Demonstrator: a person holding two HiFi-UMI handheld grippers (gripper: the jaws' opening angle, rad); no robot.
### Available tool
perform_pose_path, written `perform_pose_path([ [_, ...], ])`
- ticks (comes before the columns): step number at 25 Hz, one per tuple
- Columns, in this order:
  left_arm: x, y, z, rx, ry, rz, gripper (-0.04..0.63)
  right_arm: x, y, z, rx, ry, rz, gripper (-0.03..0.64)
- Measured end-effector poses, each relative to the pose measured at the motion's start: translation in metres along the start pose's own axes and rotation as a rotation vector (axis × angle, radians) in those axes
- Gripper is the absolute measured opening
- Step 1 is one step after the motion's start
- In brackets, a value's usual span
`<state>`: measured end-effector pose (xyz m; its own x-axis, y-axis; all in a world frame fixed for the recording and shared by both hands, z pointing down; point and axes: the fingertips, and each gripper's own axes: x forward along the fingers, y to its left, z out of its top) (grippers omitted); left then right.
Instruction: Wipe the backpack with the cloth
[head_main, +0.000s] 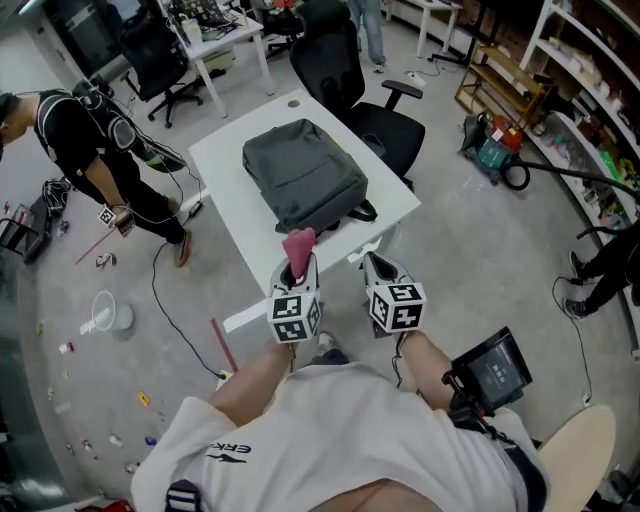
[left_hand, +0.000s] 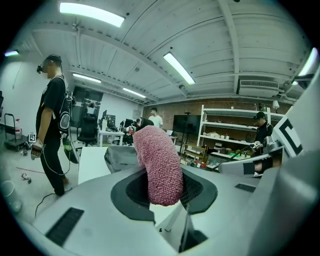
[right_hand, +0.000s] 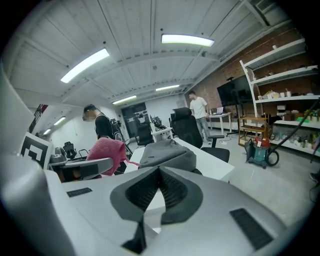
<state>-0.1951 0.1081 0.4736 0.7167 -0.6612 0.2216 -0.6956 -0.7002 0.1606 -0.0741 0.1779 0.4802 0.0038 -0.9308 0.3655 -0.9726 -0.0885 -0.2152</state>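
A dark grey backpack (head_main: 305, 176) lies flat on the white table (head_main: 228, 140); it also shows ahead in the left gripper view as the backpack (left_hand: 120, 158) and in the right gripper view as the backpack (right_hand: 166, 154). My left gripper (head_main: 298, 268) is shut on a pink cloth (head_main: 298, 247), which sticks up between its jaws as the cloth (left_hand: 160, 162). It hovers at the table's near edge, short of the backpack. My right gripper (head_main: 377, 268) sits beside it, shut with nothing held (right_hand: 159, 191). The cloth (right_hand: 107, 153) shows at its left.
A black office chair (head_main: 350, 85) stands at the table's far side. A person in black (head_main: 95, 160) stands on the left among cables and litter on the floor. Shelves (head_main: 590, 90) and a vacuum (head_main: 495, 150) line the right. A tablet (head_main: 495, 368) hangs at my right hip.
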Motion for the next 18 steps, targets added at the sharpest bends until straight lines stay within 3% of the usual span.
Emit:
perform_pose_path([
  [12,0.07,0.064,0.023,-0.036,-0.001,0.002,0.097,0.101,0.0,0.038,-0.088,0.036,-0.004,0.003],
  [18,0.096,0.086,0.028,-0.048,0.002,0.054,0.097,0.142,-0.007,0.063,-0.112,0.03,0.037,0.003],
])
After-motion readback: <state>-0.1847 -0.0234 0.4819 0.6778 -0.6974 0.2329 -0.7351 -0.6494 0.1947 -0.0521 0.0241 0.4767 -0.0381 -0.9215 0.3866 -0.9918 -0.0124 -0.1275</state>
